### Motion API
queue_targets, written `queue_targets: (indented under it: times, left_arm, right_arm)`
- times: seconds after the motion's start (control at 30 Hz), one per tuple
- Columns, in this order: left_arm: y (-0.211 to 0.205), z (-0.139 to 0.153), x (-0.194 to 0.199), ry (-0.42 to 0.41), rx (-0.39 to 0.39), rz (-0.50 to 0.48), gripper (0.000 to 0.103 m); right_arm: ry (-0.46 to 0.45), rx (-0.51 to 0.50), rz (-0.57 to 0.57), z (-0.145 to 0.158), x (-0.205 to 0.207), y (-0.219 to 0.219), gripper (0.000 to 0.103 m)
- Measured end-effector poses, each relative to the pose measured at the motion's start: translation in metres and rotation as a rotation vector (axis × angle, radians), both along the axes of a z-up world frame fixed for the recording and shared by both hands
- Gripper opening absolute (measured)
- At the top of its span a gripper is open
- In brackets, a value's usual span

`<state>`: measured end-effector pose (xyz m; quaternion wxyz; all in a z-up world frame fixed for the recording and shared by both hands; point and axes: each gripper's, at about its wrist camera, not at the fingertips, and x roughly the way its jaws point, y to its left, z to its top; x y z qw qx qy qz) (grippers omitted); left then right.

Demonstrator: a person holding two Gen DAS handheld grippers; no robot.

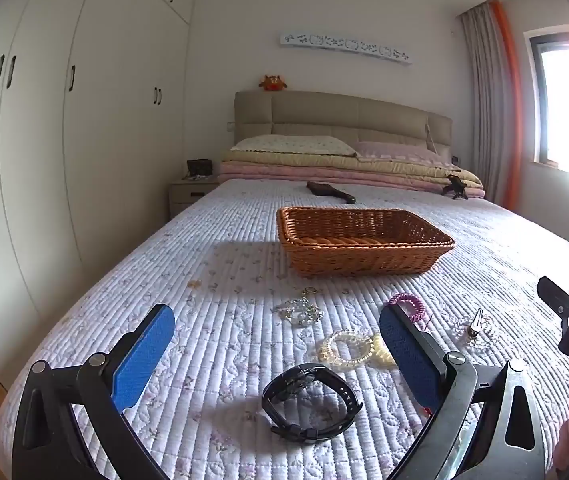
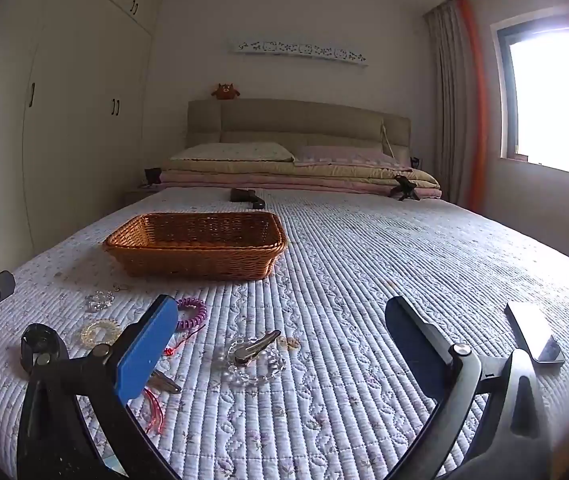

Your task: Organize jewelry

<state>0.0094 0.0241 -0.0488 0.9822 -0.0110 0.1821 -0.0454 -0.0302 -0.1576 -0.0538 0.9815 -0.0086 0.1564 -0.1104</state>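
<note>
Nothing picked up yet: both the left gripper (image 1: 276, 360) and right gripper (image 2: 280, 352) gape wide and empty, watch (image 1: 311, 406) lying before the basket (image 1: 364, 258), awaiting a pinch.

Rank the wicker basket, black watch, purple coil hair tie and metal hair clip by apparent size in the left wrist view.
1. wicker basket
2. black watch, enlarged by nearness to the camera
3. purple coil hair tie
4. metal hair clip

Bedroom with a bed (image 1: 244, 240) in daylight.
White wardrobe (image 1: 64, 140) left of the bed, window (image 2: 552, 100) and curtain (image 2: 452, 100) right, beige headboard (image 1: 340, 120) against the white wall (image 1: 324, 8).
</note>
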Motion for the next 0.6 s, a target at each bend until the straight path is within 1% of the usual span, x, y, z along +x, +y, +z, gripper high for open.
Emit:
queue_targets:
  times: [0.1, 0.17, 0.23, 0.3, 0.6]
  left_arm:
    - [-0.0010, -0.0007, 0.0003, 0.000, 0.002, -0.005, 0.102]
    - [-0.0016, -0.0012, -0.0003, -0.003, 0.003, -0.009, 0.102]
    - [-0.0025, -0.0017, -0.0006, -0.005, 0.006, -0.011, 0.102]
    - [-0.0030, -0.0026, -0.0003, 0.001, 0.003, -0.018, 0.102]
    - [-0.0004, -0.0047, 0.0023, 0.009, -0.009, -0.013, 0.102]
  right_arm:
    - [0.005, 0.001, 0.009, -0.0004, 0.0023, 0.0018, 0.103]
    - [0.005, 0.002, 0.015, -0.0063, 0.0020, 0.0083, 0.103]
    - [0.007, -0.001, 0.019, -0.0021, -0.0002, 0.0014, 0.103]
    - [0.001, -0.011, 0.021, 0.0017, -0.0025, 0.0096, 0.103]
    - [0.006, 0.004, 0.028, -0.0012, -0.0002, 0.0034, 0.103]
